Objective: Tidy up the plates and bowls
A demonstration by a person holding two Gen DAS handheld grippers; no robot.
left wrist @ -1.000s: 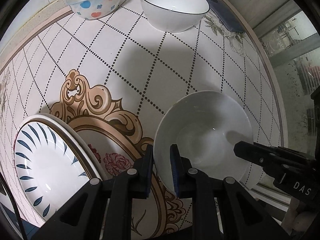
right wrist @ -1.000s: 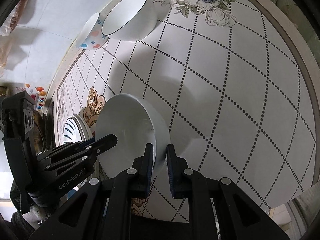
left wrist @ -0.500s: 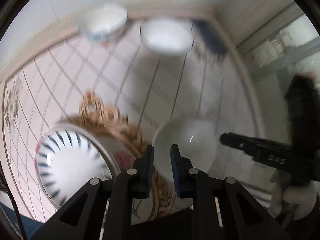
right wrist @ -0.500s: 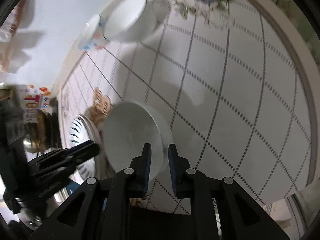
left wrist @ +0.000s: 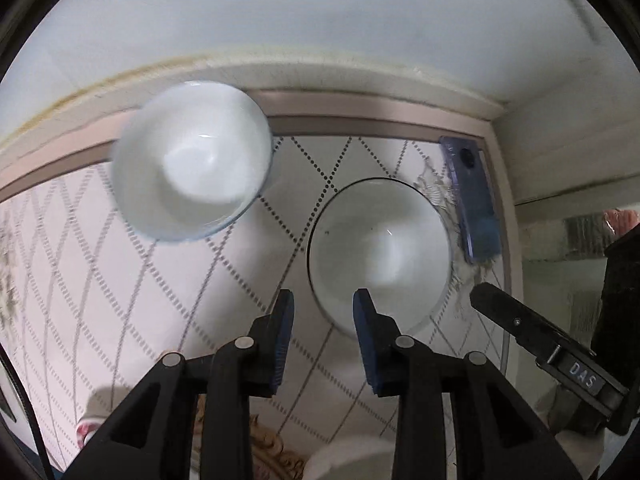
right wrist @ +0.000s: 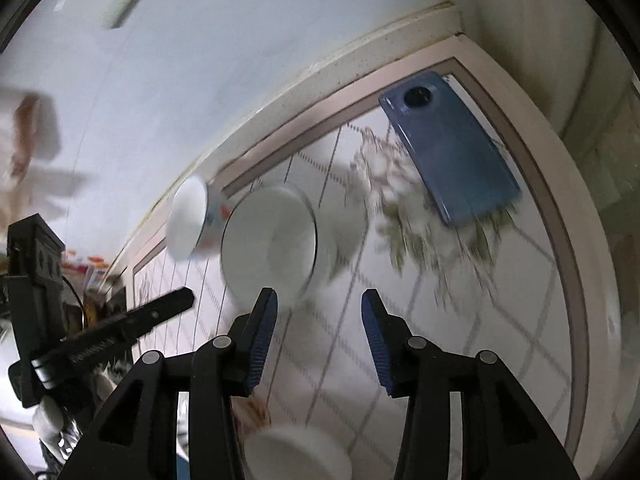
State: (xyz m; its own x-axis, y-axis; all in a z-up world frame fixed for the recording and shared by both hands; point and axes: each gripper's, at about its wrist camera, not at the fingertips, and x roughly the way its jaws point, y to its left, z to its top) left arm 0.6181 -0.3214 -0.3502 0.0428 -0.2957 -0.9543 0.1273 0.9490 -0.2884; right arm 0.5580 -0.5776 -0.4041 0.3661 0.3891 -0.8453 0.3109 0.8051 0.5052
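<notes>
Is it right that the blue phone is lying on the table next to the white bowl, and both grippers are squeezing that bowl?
Not quite. The blue phone does lie on the table beside the white bowl, but neither gripper squeezes it. The left wrist view shows the left gripper opening, nothing between its pads; the right gripper is empty too.

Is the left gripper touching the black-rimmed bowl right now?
Apart. In the left wrist view the left gripper, jaws opening, hangs above the black-rimmed bowl; nothing sits between the pads, and tablecloth shows in the gap.
</notes>
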